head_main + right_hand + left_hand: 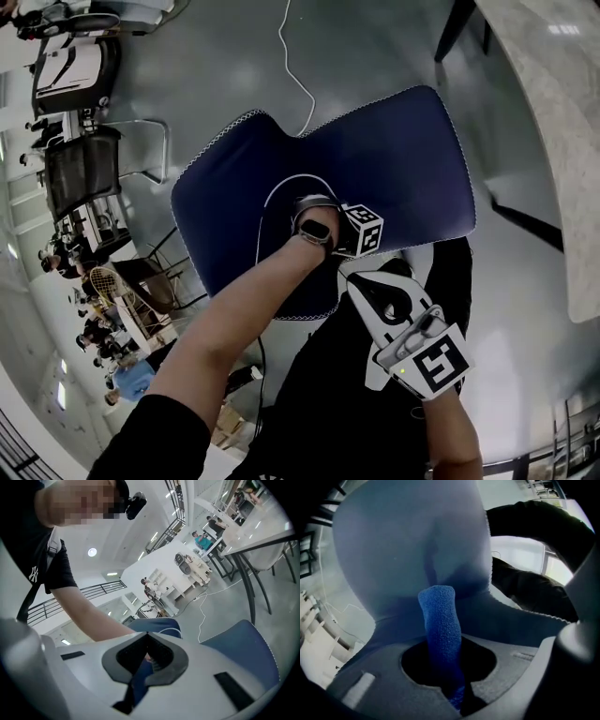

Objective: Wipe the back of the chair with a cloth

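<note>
Two grippers: nearest the body, the right gripper has its jaws pressed together, nothing between them. Ahead, the left gripper pinches a blue cloth, its free end against the navy chair back. Beyond, a white cable lies on the grey floor.

cloth: blue nubbly terry weave, matt
chair: navy fabric cover, matt, white stitched edge
floor: grey, smooth, glossy
bench: pale speckled stone look, right

open-plan office or lab hall: grey floor, desks, people, railing.
</note>
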A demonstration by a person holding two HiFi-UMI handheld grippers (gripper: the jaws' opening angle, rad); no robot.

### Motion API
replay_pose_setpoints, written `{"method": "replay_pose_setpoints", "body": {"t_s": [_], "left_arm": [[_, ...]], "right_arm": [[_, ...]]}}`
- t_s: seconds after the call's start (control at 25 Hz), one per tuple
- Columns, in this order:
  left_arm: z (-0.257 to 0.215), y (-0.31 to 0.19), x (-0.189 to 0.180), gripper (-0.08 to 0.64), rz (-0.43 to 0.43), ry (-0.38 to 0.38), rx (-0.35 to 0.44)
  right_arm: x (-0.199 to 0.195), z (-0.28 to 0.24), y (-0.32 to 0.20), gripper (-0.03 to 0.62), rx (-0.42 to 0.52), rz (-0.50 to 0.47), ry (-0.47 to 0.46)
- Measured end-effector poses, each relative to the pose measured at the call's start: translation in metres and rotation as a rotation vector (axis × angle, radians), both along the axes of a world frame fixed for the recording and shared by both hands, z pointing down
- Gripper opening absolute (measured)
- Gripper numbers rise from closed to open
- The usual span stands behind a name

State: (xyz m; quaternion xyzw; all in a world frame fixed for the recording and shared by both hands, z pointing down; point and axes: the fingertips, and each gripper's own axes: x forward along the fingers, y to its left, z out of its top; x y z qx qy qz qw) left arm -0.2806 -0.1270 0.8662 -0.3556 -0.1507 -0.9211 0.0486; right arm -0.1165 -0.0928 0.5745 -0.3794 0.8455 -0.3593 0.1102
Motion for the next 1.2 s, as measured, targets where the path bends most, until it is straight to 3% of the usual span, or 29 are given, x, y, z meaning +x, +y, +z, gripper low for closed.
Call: {"method": "replay_pose_setpoints", "body": {"t_s": [0.24,0.44,0.88,1.04,1.2], "left_arm": [[-0.039,-0.123,0.023,0.071,-0.002,0.035,0.192],[-0.052,-0.170,0.009,0.071,0.002,0.015,0.259],[-0.052,-0.162,0.000,0.071,-0.014,0.048,0.265],[-0.059,-0.150,-0.003,0.071,0.038,0.041,0.243],[-0.059,-0.107,-0.008,0.071,0.057,0.024,0.176]], "right_arm": [[-0.010,-0.004,0.011,0.012,0.000,-0.014,-0.001],[-0.016,0.023,-0.012,0.012,-0.018,0.022,0.007],[-0.083,0.052,-0.056,0.012,-0.076,0.017,0.062],[-0.094,0.046,-0.044,0.012,-0.096,-0.005,0.078],[-0.095,0.038,-0.017,0.012,-0.106,-0.020,0.109]]}}
